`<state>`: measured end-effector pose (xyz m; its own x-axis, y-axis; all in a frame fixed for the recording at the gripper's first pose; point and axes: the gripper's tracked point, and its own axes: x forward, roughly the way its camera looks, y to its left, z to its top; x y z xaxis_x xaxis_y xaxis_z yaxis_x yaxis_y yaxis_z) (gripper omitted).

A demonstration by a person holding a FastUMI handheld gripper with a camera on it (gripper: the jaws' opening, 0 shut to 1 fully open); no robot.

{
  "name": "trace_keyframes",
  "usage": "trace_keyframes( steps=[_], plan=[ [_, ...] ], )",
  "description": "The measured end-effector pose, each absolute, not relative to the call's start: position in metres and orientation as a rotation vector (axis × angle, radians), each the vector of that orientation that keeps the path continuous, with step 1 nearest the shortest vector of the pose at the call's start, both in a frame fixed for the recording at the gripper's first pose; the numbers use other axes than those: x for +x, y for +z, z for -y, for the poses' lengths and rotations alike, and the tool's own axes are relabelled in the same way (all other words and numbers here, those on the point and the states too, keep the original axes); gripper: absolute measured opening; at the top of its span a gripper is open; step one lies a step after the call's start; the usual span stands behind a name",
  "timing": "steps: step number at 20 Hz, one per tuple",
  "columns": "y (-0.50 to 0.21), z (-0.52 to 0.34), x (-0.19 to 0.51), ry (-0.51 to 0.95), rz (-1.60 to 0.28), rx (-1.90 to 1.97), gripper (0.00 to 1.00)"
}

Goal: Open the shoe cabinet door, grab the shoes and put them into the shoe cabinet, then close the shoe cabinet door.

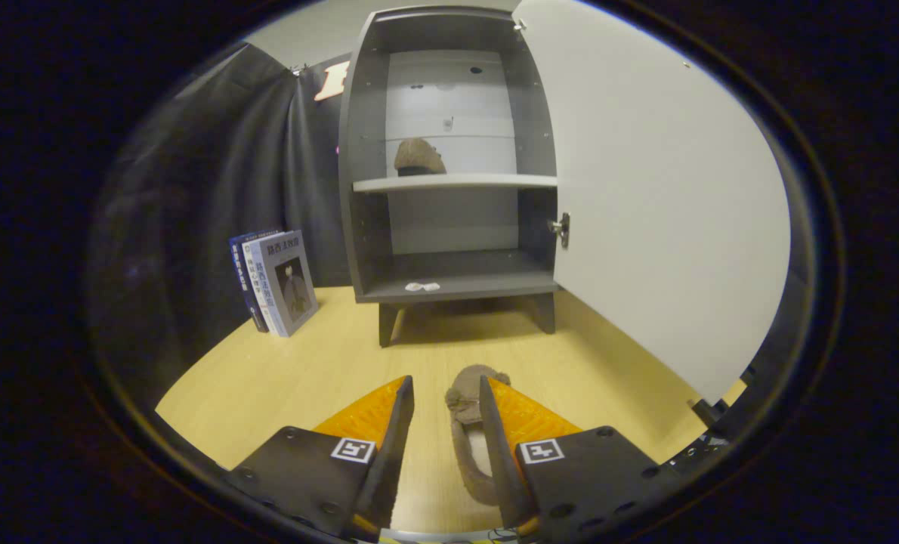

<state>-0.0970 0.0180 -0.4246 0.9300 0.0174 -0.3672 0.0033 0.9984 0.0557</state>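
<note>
**Hand-held gripper spread around slipper before open cabinet**

Hand-held gripper [446, 397] low over the worktop [321, 363], fingers spread apart with a wide gap between them. Brown fuzzy slipper [468, 423] lying on the worktop in that gap, toe pointing ahead toward the cabinet, its side right against the inner face of the right finger [498, 453]. Left finger [393, 446] clear of the slipper, bare wood showing between them. Not clamped: only one finger at most touching the shoe.

Shoe cabinet [449, 151] standing straight ahead beyond the fingers, raised on short legs, dark grey inside. Door [646, 196] swung fully open to the right, pale inner face showing, hinge [561, 229] visible at the frame edge. Second slipper [418, 157] already sitting on the middle shelf [455, 182], toward its left half. Small white scrap [421, 286] lying on the bottom shelf near its front edge.

Books [276, 281] standing upright to the left of the cabinet, leaning against the black cloth wall [215, 181], well apart from the gripper.
</note>
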Motion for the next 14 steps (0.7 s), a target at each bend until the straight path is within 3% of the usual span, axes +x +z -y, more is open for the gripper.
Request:
trace_keyframes(
  steps=[6,14],
  plan=[
    [-0.495,-0.023,-0.089,0.025,-0.519,0.063,0.53],
    [-0.53,-0.018,-0.081,0.013,-0.736,-0.032,0.53]
  ],
)
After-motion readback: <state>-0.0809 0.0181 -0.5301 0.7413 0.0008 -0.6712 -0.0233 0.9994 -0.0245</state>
